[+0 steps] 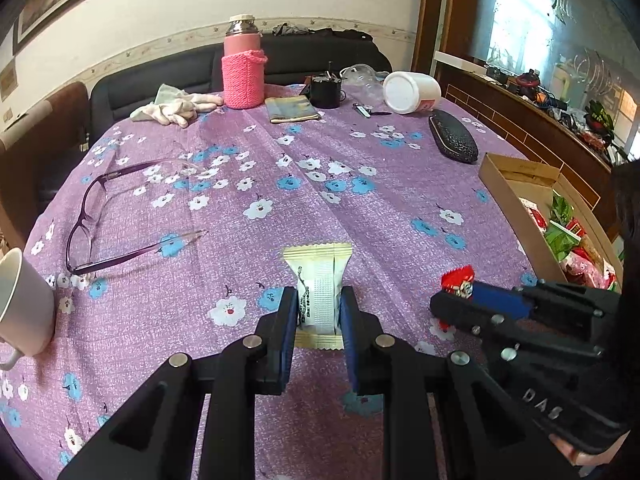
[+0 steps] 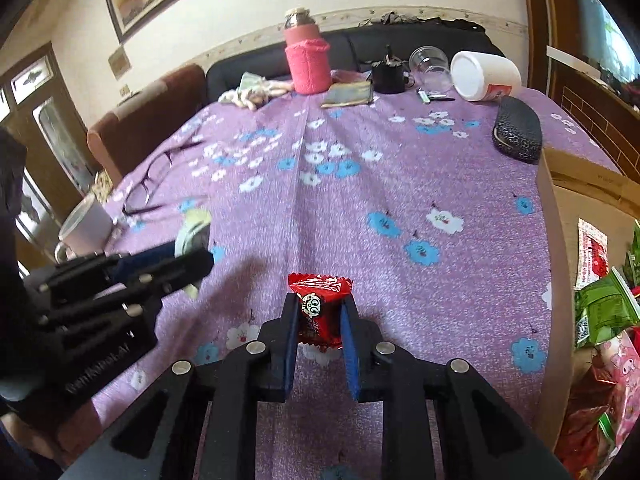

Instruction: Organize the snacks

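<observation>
Your left gripper (image 1: 319, 312) clenched on cream-white foil snack packet (image 1: 318, 292), right gripper (image 2: 320, 316) pinching red candy wrapper (image 2: 319, 308) — keep squeeze, carry both rightward into cardboard box (image 2: 560, 240).

Cream snack packet (image 1: 318, 300), red candy (image 2: 320, 312)

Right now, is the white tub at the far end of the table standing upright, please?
No, the white tub lies on its side beside the black glasses case.
</observation>
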The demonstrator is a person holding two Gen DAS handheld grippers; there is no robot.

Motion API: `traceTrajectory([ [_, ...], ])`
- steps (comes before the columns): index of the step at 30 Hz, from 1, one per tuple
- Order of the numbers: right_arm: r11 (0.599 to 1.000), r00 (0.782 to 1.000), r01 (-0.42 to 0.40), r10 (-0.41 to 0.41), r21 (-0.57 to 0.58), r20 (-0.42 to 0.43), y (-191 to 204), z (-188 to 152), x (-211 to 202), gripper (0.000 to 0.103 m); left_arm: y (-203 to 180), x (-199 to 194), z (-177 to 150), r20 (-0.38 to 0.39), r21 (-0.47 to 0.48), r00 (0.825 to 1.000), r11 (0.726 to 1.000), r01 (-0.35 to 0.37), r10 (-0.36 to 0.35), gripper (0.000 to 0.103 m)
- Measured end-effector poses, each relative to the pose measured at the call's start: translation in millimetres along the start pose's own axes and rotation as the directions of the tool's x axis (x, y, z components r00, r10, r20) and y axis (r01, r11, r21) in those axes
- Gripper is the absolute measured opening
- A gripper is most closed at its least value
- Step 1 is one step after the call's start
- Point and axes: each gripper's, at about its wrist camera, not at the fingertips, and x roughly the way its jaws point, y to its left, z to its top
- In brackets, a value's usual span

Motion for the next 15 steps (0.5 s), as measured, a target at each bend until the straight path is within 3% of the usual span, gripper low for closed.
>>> traceTrajectory([
  [15,0.998,0.999,-0.039,0.037,0.057,0.032,-7.2,3.4,-7.4,0.021,-10.5,-3.9,-3.5,0.040,0.045,0.998,0.998,-0.045,0.043,0.020],
])
